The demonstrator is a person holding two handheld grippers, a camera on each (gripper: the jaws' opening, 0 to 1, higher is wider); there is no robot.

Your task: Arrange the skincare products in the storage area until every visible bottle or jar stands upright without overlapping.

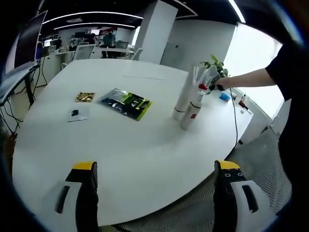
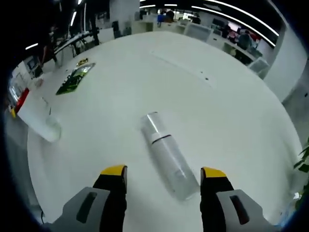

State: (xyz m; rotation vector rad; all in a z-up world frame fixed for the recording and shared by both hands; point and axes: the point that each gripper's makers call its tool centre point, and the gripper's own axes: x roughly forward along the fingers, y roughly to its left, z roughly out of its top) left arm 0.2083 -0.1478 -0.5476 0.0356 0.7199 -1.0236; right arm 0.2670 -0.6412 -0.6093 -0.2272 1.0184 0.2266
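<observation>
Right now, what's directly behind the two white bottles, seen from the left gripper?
Behind the white bottles, the right gripper reaches in on a person's outstretched arm, with a green plant further back. The bottles cover the gripper's jaw tips, so whether it is touching them can't be seen.

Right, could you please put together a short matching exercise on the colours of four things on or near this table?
Things:
1. foil packet
2. sachet pack
3. tall bottle
4. plant

Descriptions:
a. white, in front of the right gripper
b. gold
c. leafy green
d. green and black

Pairs: 1-b, 2-d, 3-a, 4-c
</observation>
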